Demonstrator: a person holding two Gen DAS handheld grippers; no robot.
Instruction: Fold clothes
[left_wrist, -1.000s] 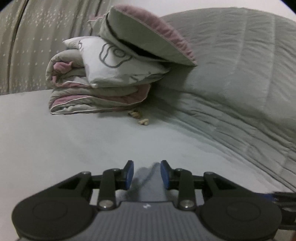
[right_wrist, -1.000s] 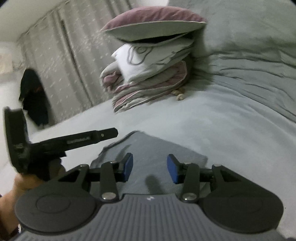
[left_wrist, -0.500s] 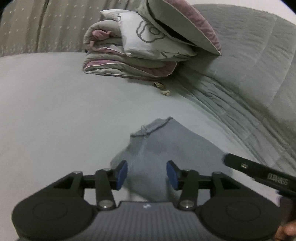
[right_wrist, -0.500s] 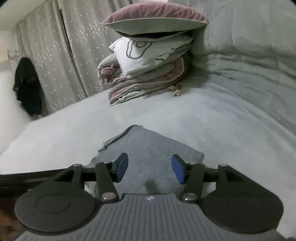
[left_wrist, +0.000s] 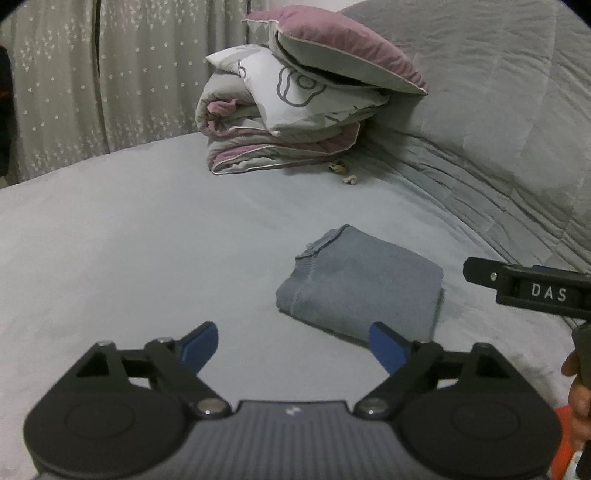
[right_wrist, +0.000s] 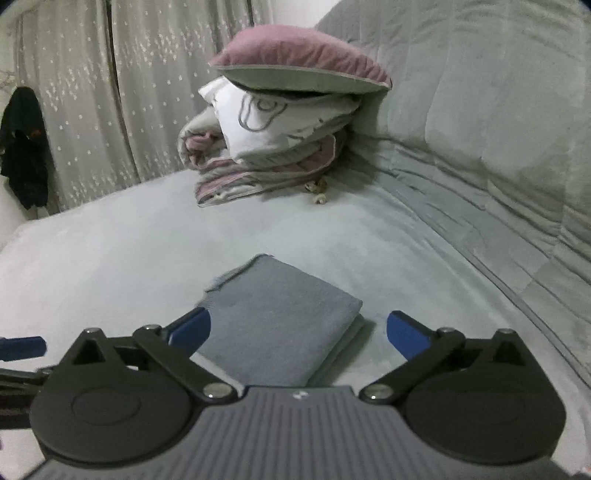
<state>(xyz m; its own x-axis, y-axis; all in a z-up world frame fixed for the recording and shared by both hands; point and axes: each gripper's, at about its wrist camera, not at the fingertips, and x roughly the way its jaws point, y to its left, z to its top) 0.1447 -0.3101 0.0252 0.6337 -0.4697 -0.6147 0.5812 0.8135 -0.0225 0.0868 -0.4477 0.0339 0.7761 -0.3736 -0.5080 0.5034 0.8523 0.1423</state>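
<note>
On the bed (left_wrist: 147, 240), stacked bedding (left_wrist: 295, 110) sits behind the folded garment (left_wrist: 362, 284).

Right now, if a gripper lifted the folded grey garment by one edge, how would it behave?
The garment would likely sag and unfold: it is soft knit in loose stacked layers. It looks light, barely denting the bed. It should not slip much, since fabric rests on fabric.

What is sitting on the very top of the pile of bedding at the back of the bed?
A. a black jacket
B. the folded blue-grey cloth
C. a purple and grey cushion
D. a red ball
C: the purple and grey cushion lies on top of the white printed pillow and the rolled grey and pink quilt, while the folded blue-grey knitted garment lies flat on the grey bed sheet nearer the camera.
</note>
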